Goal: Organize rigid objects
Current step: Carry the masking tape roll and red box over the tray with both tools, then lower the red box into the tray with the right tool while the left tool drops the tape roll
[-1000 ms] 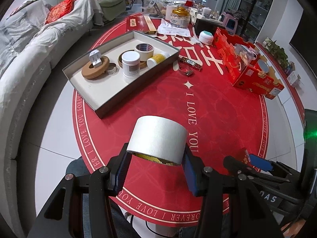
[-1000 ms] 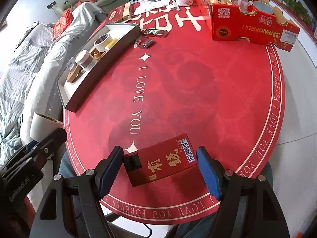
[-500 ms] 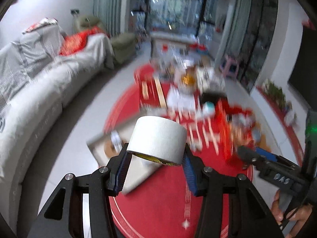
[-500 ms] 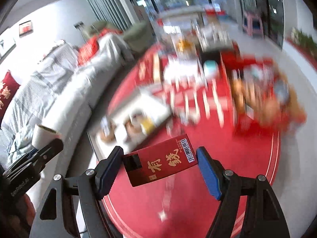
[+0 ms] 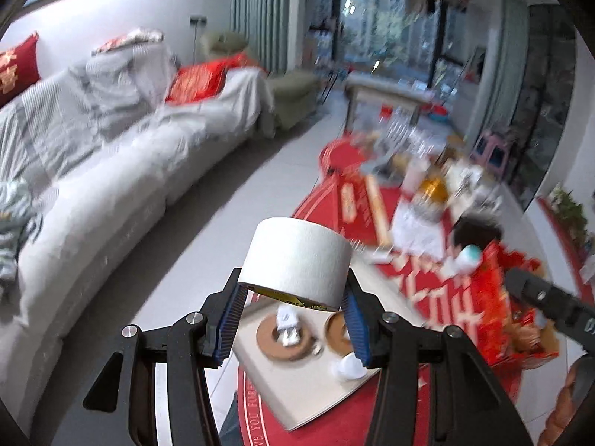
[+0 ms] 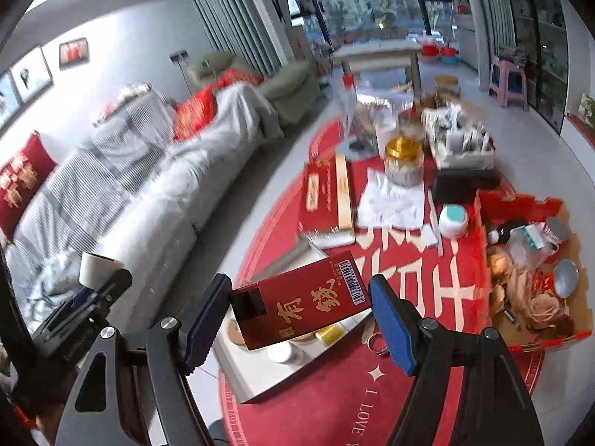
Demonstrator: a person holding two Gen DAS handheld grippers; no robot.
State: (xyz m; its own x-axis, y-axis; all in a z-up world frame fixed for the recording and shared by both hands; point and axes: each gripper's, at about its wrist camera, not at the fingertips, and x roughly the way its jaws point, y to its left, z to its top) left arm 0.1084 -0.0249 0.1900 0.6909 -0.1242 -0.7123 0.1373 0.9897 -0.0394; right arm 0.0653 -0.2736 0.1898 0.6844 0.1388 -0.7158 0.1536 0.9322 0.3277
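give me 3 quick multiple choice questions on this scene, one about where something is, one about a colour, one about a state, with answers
1. Where is the gold-lidded jar?
A. on the sofa
B. on the red mat, beyond the open tray
C. inside the tray

2. What colour is the box in the right hand-held gripper?
A. red with gold characters
B. plain white
C. green

3. What is the left hand-held gripper doing?
A. empty and open
B. shut on a white tape roll
C. holding a jar

Answers:
1. B: the jar stands on the red mat, further off than the tray.
2. A: the box is red with gold characters and a barcode.
3. B: both pads press on the tape roll.
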